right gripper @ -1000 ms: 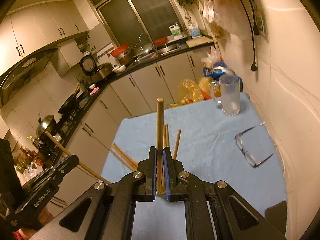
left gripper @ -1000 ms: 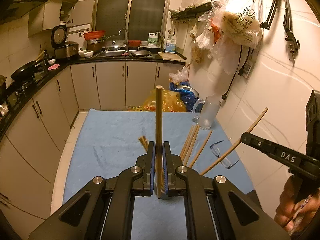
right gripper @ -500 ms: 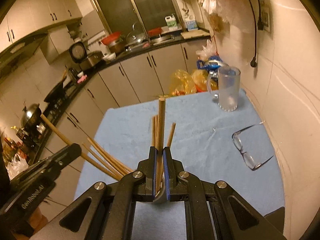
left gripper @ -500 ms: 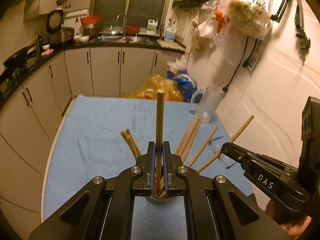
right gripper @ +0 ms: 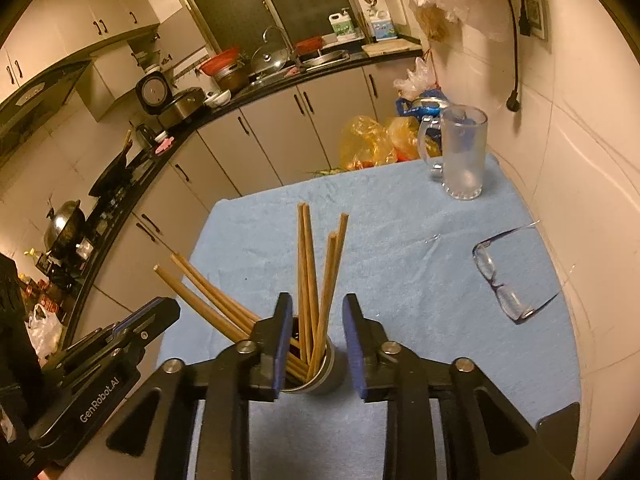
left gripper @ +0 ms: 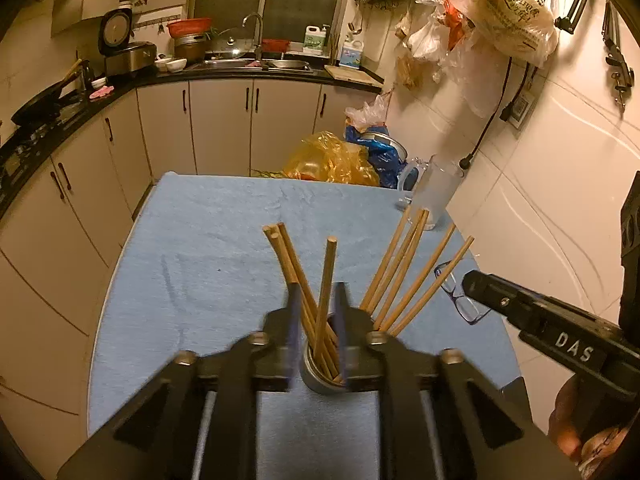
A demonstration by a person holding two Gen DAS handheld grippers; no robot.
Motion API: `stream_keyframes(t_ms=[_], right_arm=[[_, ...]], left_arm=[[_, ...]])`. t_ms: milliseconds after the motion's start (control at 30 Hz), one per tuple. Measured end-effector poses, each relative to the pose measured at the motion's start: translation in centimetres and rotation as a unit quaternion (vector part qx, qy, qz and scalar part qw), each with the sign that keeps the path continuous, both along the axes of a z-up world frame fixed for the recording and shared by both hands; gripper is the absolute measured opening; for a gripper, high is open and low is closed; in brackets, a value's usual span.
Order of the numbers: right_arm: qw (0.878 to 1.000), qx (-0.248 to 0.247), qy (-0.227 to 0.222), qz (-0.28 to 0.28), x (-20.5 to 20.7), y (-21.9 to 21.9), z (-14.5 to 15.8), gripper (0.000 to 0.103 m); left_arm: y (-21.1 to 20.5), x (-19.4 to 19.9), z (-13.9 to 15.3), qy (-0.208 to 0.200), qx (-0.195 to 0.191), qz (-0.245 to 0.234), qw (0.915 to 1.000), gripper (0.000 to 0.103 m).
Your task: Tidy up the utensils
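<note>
- Where the chopsticks (right gripper: pixel 310 280) stand fanned out in the metal cup (right gripper: pixel 320 368), low in the centre of both views, my two grippers meet over it.
- My right gripper (right gripper: pixel 314 340) has just been opening its jaws; they stand apart on either side of the cup's mouth, pads clear of the sticks between them.
- My left gripper (left gripper: pixel 318 332) has likewise just parted its jaws, blurred, with one chopstick (left gripper: pixel 325 292) loose between them.
- Under the cup lies the blue cloth (right gripper: pixel 400 240) covering the surface.
- Toward the right edge lie eyeglasses (right gripper: pixel 504 280); a frosted glass mug (right gripper: pixel 462 152) stands at the upper right.
</note>
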State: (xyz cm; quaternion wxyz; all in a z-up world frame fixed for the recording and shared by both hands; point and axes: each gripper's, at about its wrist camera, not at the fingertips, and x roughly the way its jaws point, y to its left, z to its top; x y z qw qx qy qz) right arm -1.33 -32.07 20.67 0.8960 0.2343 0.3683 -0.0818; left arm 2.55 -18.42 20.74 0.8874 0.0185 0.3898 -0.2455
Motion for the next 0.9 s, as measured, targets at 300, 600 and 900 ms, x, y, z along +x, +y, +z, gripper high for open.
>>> stream_keyframes(t_ms=[300, 600, 900], right_arm=[[0.997, -0.061, 0.025, -0.044, -2.5, -0.2, 1.2, 0.073], [0.985, -0.157, 0.052, -0.053, -7.0, 2.6, 2.2, 0.084], [0.981, -0.178, 0.056, -0.044, -9.5, 4.1, 1.9, 0.085]], left_arm=[[1.7, -2.3, 1.5, -0.036, 0.038, 0.041, 0.9978, 0.063], [4.0, -6.4, 1.8, -0.077, 0.105, 0.086, 0.9877, 0.092], [5.9, -8.4, 1.6, -0.061, 0.102, 0.089, 0.9888, 0.093]])
